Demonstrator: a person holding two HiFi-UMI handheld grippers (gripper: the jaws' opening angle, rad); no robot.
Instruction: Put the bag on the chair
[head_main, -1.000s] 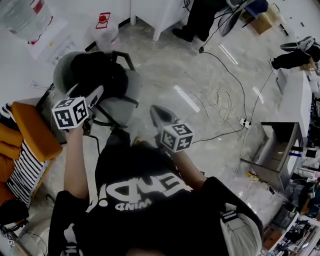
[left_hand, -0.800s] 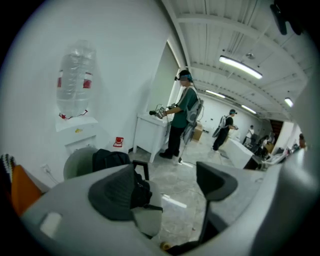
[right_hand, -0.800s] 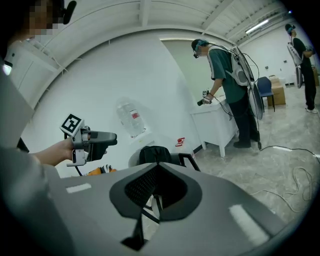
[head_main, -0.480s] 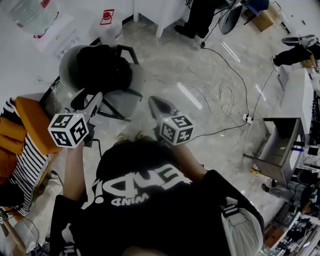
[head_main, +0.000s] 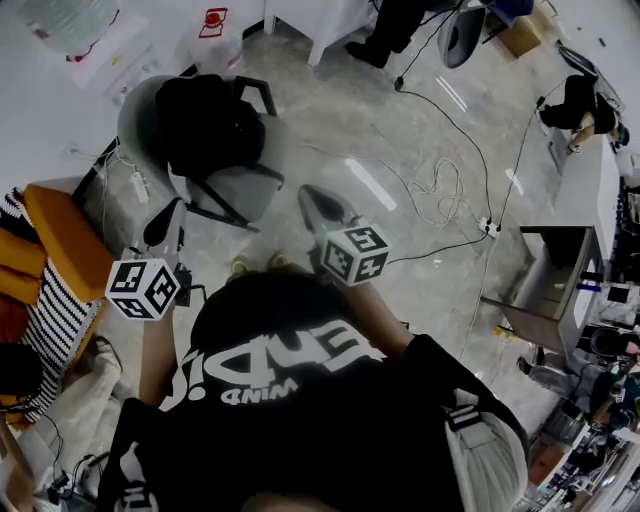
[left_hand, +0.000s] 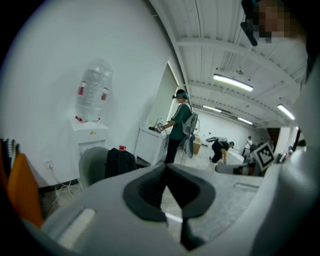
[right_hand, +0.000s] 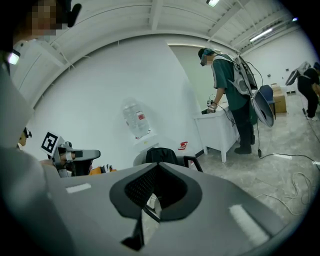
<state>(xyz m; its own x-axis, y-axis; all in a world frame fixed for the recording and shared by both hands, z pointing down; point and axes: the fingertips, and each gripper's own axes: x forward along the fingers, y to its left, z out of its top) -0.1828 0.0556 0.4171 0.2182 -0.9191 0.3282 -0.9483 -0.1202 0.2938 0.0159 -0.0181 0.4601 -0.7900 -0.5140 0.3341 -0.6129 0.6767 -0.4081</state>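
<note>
A black bag (head_main: 205, 125) rests on the seat of a grey chair (head_main: 247, 190) against its backrest, with no gripper touching it. The left gripper view shows the same bag (left_hand: 120, 161) on the chair (left_hand: 92, 162), and so does the right gripper view, where the bag (right_hand: 160, 155) sits well ahead of the jaws. My left gripper (head_main: 165, 218) hangs short of the chair, shut and empty. My right gripper (head_main: 318, 200) is over the floor to the chair's right, also shut with nothing in it.
A water dispenser (head_main: 70, 25) stands by the wall beyond the chair. An orange cushion (head_main: 60, 250) and striped fabric lie at the left. Cables (head_main: 440, 200) and a power strip cross the floor at right. A person (right_hand: 232, 85) stands at a white table (right_hand: 215, 127).
The left gripper has drawn back from the bag toward my body and its jaws have come together. The bag stays on the chair. The right gripper has barely moved.
</note>
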